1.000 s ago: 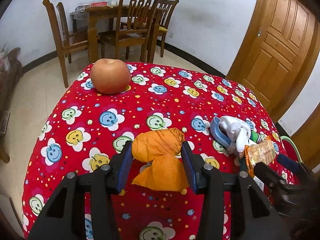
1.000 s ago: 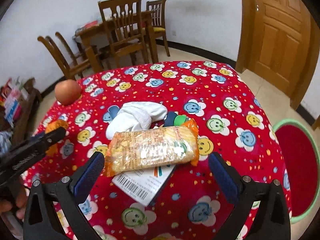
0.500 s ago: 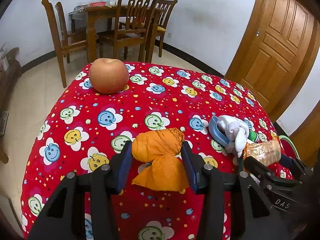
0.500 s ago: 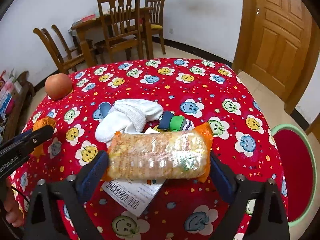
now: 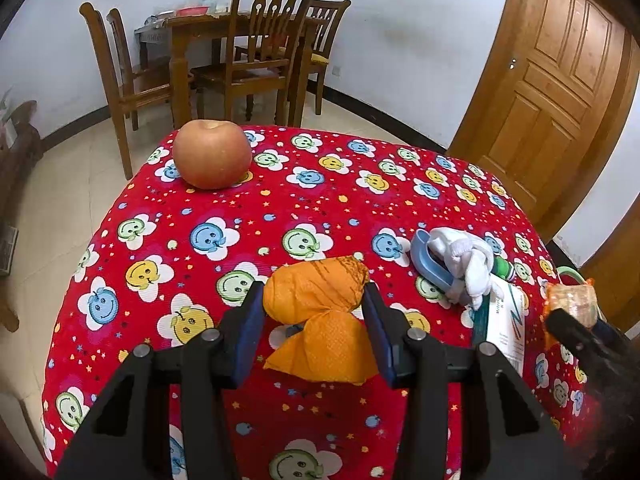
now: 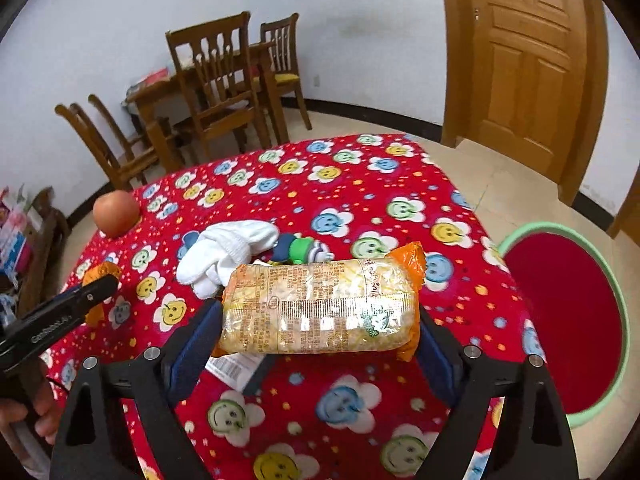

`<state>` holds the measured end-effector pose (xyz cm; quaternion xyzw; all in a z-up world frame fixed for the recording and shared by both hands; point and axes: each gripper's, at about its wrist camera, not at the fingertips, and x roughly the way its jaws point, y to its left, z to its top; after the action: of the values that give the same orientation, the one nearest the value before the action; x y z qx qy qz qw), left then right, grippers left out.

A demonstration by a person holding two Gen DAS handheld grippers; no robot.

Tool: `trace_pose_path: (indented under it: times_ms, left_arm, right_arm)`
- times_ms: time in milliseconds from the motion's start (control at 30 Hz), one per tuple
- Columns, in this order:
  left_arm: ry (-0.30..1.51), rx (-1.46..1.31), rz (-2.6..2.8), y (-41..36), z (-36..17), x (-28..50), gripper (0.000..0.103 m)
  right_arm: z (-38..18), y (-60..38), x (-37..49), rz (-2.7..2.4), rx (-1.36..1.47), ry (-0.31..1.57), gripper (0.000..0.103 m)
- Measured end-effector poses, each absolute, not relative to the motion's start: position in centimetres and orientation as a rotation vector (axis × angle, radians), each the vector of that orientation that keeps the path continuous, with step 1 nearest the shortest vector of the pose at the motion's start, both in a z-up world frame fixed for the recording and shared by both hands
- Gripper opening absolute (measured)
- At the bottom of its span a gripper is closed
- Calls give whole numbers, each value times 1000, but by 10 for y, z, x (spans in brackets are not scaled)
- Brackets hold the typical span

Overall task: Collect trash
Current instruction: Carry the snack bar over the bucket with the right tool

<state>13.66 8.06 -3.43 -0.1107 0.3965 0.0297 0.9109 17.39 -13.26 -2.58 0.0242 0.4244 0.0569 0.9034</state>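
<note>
Snack packet [image 6: 320,306]: light, crinkly, slippery film; my right claw [image 6: 320,344], just narrowed, clamps its ends.
Orange wrapper [image 5: 320,320]: soft, crushable; my left claw [image 5: 314,332] pinches its middle.

Left gripper [image 5: 314,320] clamped on a crumpled orange mesh wrapper [image 5: 320,320] above the red smiley-flower tablecloth [image 5: 280,208].

The 2 blue pads [image 5: 248,336] pressed the wrapper from both sides. A round reddish apple [image 5: 212,154] sat near the cloth's far left corner, well apart. To the right lay a white knitted glove [image 5: 466,258] draped over a pale blue plastic piece [image 5: 428,260], touching a white printed card [image 5: 506,320]. At the right edge the right gripper's black finger [image 5: 576,340] carried a clear snack packet [image 5: 572,304]. Wooden chairs [image 5: 260,52] and a wooden door [image 5: 556,80] stood behind.
</note>
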Motion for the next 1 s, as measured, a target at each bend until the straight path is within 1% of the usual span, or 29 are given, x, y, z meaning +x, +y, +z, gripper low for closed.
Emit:
trace_pose_path:
  times_ms: [533, 1000]
  left_arm:
    - [785, -164, 8, 40, -4, 121, 49]
    - [775, -110, -113, -29, 17, 114, 49]
  right_arm:
    - [6, -195, 135, 53, 153, 815, 90]
    - [14, -261, 119, -66, 218, 781, 90]
